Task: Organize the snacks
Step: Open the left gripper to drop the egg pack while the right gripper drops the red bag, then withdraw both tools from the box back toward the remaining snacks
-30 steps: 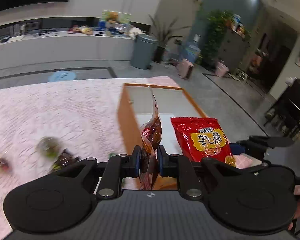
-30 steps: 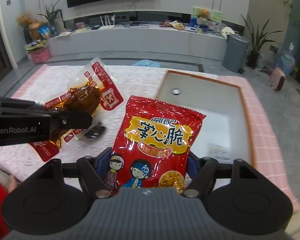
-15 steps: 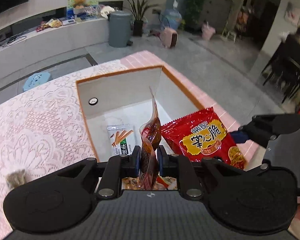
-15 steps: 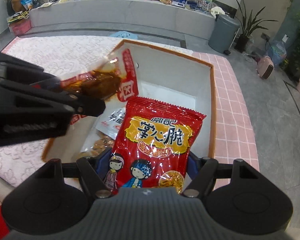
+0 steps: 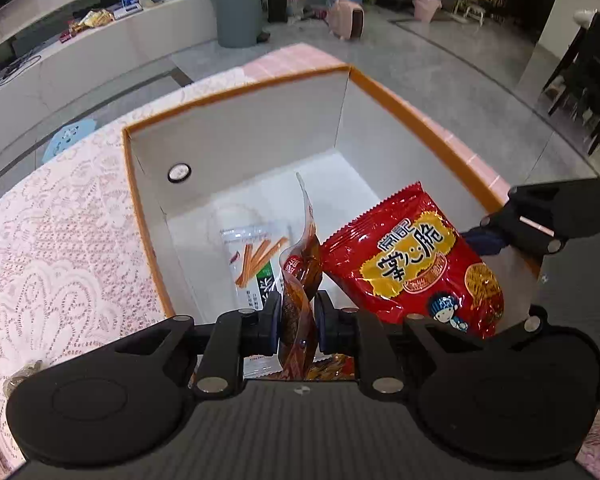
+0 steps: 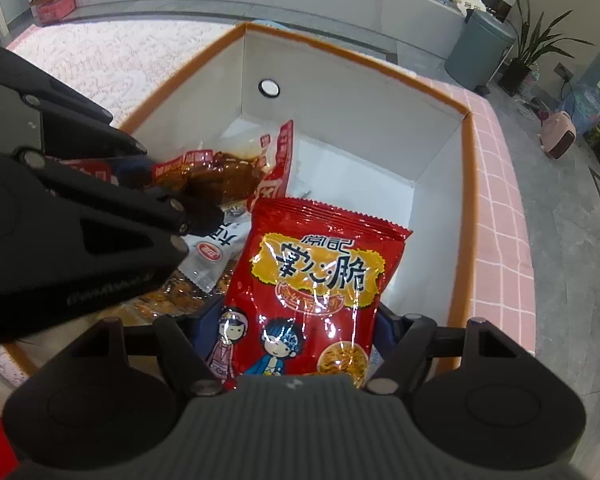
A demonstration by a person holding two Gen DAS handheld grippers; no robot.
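Note:
My left gripper is shut on a clear pouch of brown braised meat, held edge-on over the white box with an orange rim. In the right wrist view the same pouch hangs from the left gripper above the box. My right gripper is shut on a red snack bag with cartoon figures, also over the box; that bag shows at the right of the left wrist view. A white packet of orange sticks lies on the box floor.
The box stands on a pink lace tablecloth near the table's checked edge. More packets lie in the near end of the box. Small wrapped snacks remain on the cloth at left. A grey bin stands on the floor beyond.
Both grippers have moved from beside the box to over it and sunk toward its inside, each still holding its packet. The camera views now tilt further down into the box.

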